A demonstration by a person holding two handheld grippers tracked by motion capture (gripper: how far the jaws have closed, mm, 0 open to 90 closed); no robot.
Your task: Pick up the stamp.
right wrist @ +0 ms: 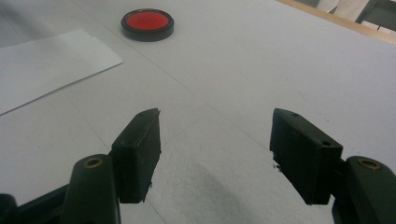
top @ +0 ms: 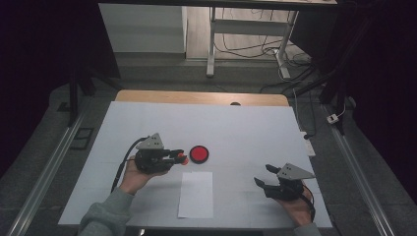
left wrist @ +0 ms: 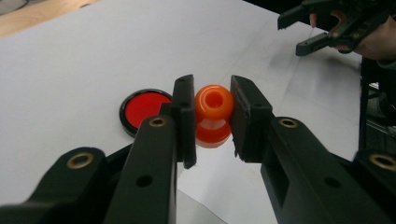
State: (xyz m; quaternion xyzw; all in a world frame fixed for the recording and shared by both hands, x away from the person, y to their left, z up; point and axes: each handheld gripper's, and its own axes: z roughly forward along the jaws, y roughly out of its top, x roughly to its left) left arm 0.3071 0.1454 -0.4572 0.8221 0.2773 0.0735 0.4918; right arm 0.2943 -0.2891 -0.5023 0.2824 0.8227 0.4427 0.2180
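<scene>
left gripper (left wrist: 212, 116) clenched on an orange spool (left wrist: 214, 103), held by its rounded sides just off the surface (top: 246, 128), with the red disc (top: 199, 154) just beside at 3 o'clock in the high view and the paper (top: 196, 194) near at 5 o'clock. right gripper (right wrist: 215, 154) released and grasping nothing, well apart at 4 o'clock. likely to slip or twist out, judging by the curved, glossy sides caught between flat pads; could also knock the disc or roll away if dropped.
</scene>
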